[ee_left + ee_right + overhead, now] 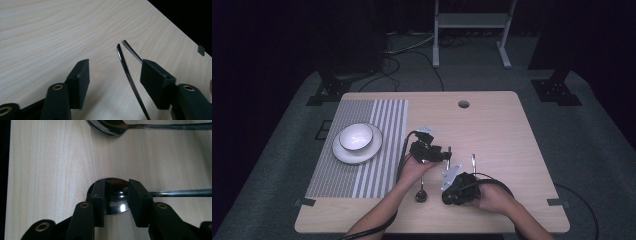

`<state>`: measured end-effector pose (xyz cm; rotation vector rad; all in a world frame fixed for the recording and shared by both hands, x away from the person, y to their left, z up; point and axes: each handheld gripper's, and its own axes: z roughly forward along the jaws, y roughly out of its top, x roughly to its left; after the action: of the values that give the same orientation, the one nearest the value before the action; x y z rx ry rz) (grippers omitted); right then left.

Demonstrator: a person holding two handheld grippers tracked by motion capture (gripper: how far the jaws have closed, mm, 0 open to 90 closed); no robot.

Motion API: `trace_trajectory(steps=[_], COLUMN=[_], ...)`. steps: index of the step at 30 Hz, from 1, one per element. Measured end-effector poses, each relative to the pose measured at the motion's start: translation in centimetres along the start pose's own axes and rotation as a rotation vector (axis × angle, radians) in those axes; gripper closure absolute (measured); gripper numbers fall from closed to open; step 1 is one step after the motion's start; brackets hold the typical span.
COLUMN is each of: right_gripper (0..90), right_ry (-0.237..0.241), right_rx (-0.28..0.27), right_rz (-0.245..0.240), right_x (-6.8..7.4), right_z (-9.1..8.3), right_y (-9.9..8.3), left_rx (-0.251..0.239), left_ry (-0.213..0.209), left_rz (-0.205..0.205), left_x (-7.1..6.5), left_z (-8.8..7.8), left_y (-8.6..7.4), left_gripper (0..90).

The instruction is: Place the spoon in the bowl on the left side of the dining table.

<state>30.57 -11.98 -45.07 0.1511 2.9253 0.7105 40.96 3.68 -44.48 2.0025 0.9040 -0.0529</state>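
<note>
A: Left hand-held gripper [115, 67]: jaws part-open, astride the handle of the first spoon [128, 75], pads not yet pressing, handle close to the right-hand pad. Reason?

B: Probably lined up for a pinch on the thin handle. Lying flat on the desk [50, 30], hence the low approach.

A: Right hand-held gripper [116, 182]?

B: Clamped across the bowl of the second spoon [116, 202], handle running off sideways from the jaws. Likely pinned there against sliding. Bowl of the first spoon just beyond those jaws.
</note>
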Motion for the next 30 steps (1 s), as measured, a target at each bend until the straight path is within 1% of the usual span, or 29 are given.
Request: trace_trajectory(steps=[1,3,6,8,10,11,12,13,16,20,21,22,23,24,25,27,30], right_gripper=[66.5,66.5,66.5,66.3,65.1,64.8,64.8,64.2,62.9,61.2,60.3,56.7,55.9,54.5,54.0,52.6,49.7], right_ry=[0.0,0.0,0.001,0.001,-0.004,-0.005,-0.005,-0.006,-0.009,-0.022,-0.027,-0.039,-0.058,-0.06,-0.061,-0.061,-0.061], right_rx=[0.0,0.0,-0.005,-0.014,-0.018,-0.02,-0.02,-0.024,-0.023,-0.033,-0.034,-0.028,-0.021,-0.018,-0.021,-0.041,-0.092], right_rz=[-0.002,-0.003,0.004,0.0,0.002,0.006,0.006,0.007,0.011,0.009,0.014,0.015,0.012,0.017,0.029,0.061,0.126], right_x=[0.0,0.0,0.0,-0.1,-0.1,-0.1,-0.1,-0.1,-0.1,-0.1,-0.1,0.0,0.1,0.1,0.0,-0.2,-0.7], right_z=[0.0,0.0,0.0,0.0,0.0,0.0,0.0,0.0,-0.1,-0.1,-0.2,-0.2,-0.3,-0.4,-0.5,-0.9,-1.7], right_y=[0.0,0.0,-0.1,-0.2,-0.2,-0.3,-0.3,-0.4,-0.4,-0.6,-0.7,-0.7,-0.8,-0.9,-1.2,-1.8,-2.9], left_rx=[0.002,0.003,0.025,0.017,0.018,0.017,0.017,0.012,0.01,-0.007,-0.008,-0.01,-0.018,-0.033,-0.049,-0.072,-0.114], left_ry=[-0.023,-0.027,-0.036,-0.056,-0.064,-0.073,-0.073,-0.086,-0.085,-0.095,-0.099,-0.098,-0.099,-0.112,-0.125,-0.143,-0.192], left_rz=[0.008,0.013,0.037,0.03,0.027,0.019,0.019,-0.001,-0.007,-0.033,-0.038,-0.046,-0.051,-0.065,-0.082,-0.096,-0.133], left_x=[0.0,-0.1,-0.1,0.0,0.1,0.2,0.2,0.4,0.5,0.6,0.7,0.7,0.7,0.7,0.8,0.7,0.5], left_z=[0.2,0.3,0.7,0.8,1.0,1.0,1.0,1.0,1.0,0.9,0.9,0.8,0.7,0.5,0.3,0.0,-0.6], left_y=[0.0,0.0,-0.1,-0.2,-0.2,-0.3,-0.3,-0.3,-0.4,-0.7,-0.7,-0.7,-0.7,-0.8,-0.8,-0.8,-0.8], left_gripper=[47.1,53.1,63.3,69.8,74.9,75.3,76.2,77.0,77.9,78.9,79.3,79.8,80.3,81.4,82.7,84.4,86.9])
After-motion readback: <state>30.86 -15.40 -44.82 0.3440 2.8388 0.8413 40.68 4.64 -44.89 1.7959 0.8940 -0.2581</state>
